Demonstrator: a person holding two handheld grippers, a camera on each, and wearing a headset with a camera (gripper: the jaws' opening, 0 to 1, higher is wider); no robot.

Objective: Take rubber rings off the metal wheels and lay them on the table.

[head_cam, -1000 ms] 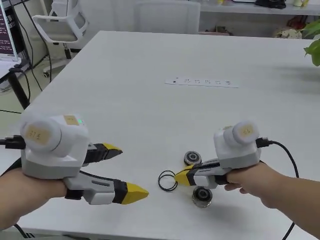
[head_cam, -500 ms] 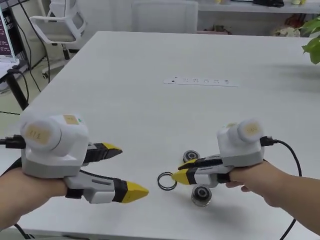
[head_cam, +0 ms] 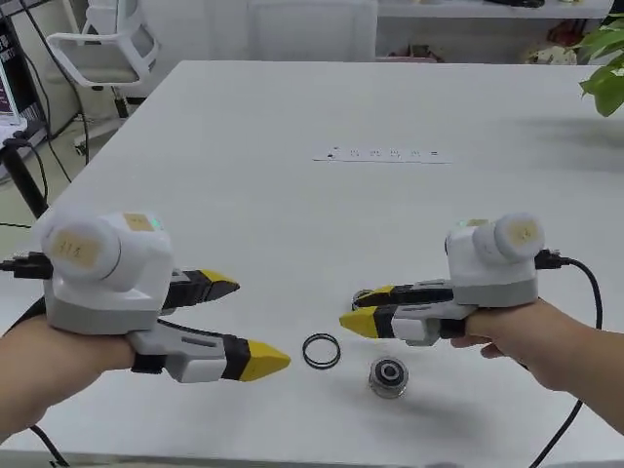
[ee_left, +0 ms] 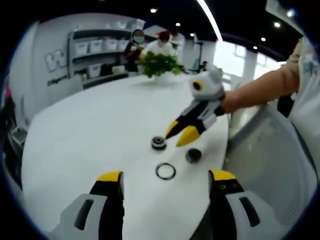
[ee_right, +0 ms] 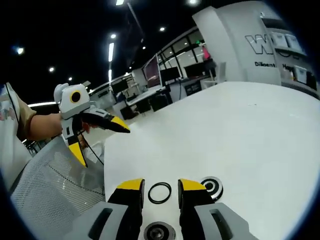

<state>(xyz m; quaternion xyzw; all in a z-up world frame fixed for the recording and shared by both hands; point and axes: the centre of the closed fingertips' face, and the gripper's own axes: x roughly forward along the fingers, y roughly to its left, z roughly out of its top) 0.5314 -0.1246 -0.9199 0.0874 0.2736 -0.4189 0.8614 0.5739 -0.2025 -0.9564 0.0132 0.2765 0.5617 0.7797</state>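
On the white table, between my grippers, a thin black rubber ring is lying flat, just beside a small round metal wheel. I'm judging such rings light, soft and stretchy — best pinched across the band at the wheel's edge. My left gripper is hovering level, jaws wide apart; my right gripper is hanging low, jaws narrowly parted — gripping nothing.

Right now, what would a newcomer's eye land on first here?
The two white handheld grippers with yellow-tipped jaws: the left gripper wide open at lower left, the right gripper narrowly open at right. Between them a thin black rubber ring lies flat on the white table, with a small metal wheel just beside it.
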